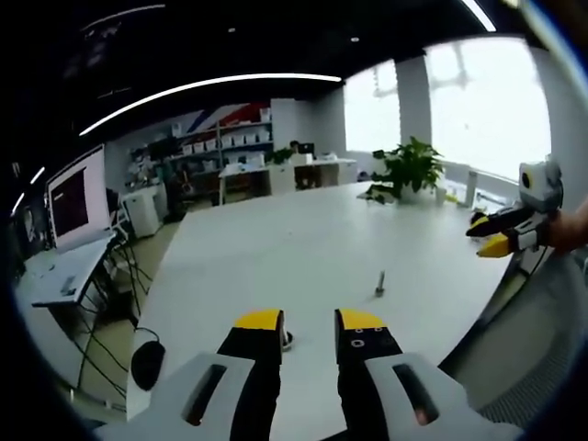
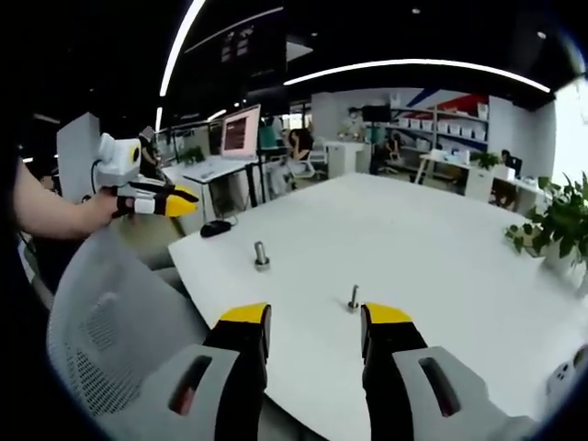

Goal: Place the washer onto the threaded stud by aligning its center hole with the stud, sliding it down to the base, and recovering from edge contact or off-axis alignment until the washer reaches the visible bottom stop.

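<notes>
**Both grippers open and empty above the table**

My left gripper (image 1: 308,320) has its jaws apart with nothing between them. Just past the inner edge of its left fingertip (image 1: 258,320), a small round metal piece (image 1: 287,339) lies on the white table (image 1: 276,248); most of it is hidden by the finger, so I cannot tell whether it is the washer. The stud (image 1: 379,284) stands upright on the table ahead of my right fingertip and a little to its right, apart from it.

My right gripper (image 2: 316,317) is also open and holds nothing. In the right gripper view the stud (image 2: 354,297) rises from the table (image 2: 423,239) just beyond the gap, near the right fingertip (image 2: 387,314) but not touching it. A second, thicker metal post (image 2: 262,254) with a wider base stands well off to the left.

The fingertips are yellow, the fingers black, on pale grey bodies. The stud is thin, grey and metallic; the tabletop is smooth and matte. A grey mesh chair back (image 2: 110,312) sits beside the table edge.
</notes>
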Available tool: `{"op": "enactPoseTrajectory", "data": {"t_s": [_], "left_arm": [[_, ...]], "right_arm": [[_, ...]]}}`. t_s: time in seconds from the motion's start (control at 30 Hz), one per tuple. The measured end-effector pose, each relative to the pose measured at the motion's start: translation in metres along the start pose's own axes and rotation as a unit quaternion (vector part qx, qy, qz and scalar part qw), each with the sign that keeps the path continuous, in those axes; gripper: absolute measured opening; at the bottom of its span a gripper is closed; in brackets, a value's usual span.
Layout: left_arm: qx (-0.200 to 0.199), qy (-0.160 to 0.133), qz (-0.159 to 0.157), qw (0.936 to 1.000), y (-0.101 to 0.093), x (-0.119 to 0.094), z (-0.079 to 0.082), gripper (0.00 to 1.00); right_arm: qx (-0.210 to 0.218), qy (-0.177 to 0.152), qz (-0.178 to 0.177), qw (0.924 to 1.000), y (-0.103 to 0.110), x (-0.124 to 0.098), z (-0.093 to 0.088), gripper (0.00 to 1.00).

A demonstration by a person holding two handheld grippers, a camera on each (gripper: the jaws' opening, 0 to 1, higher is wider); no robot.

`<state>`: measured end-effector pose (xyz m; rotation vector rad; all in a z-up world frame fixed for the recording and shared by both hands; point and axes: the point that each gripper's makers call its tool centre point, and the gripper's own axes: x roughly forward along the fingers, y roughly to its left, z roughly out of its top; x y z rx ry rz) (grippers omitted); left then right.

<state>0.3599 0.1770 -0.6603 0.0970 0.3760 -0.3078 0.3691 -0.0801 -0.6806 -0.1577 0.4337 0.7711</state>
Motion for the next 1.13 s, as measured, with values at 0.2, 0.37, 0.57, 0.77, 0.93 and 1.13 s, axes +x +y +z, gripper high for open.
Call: {"op": "enactPoseTrajectory", "data": {"t_s": [0.2,0.37,0.57,0.77,0.93,1.13], "left_arm": [[-0.004,0.007,0.0,1.0,0.0,0.0,-0.003,0.2],[-0.002,0.008,0.0,1.0,0.0,0.0,-0.004,0.2],[-0.004,0.006,0.002,1.0,0.001,-0.001,-0.003,0.2],[-0.004,0.013,0.002,0.9999,0.0,0.0,-0.006,0.2],[0.001,0.021,0.002,0.9998,0.0,0.001,-0.009,0.2],[0.006,0.033,0.0,0.9995,-0.002,0.004,-0.013,0.2]], "right_arm": [[-0.007,0.005,-0.004,1.0,0.0,0.001,-0.002,0.4],[-0.003,0.006,-0.008,0.9999,-0.002,0.0,-0.002,0.4],[-0.004,0.007,-0.012,0.9999,-0.003,0.0,-0.003,0.4],[-0.003,0.009,-0.011,0.9999,-0.003,0.001,-0.004,0.4],[-0.004,0.007,-0.014,0.9999,-0.004,0.0,-0.003,0.4],[0.002,0.009,-0.015,0.9999,-0.006,0.0,-0.005,0.4]]}}
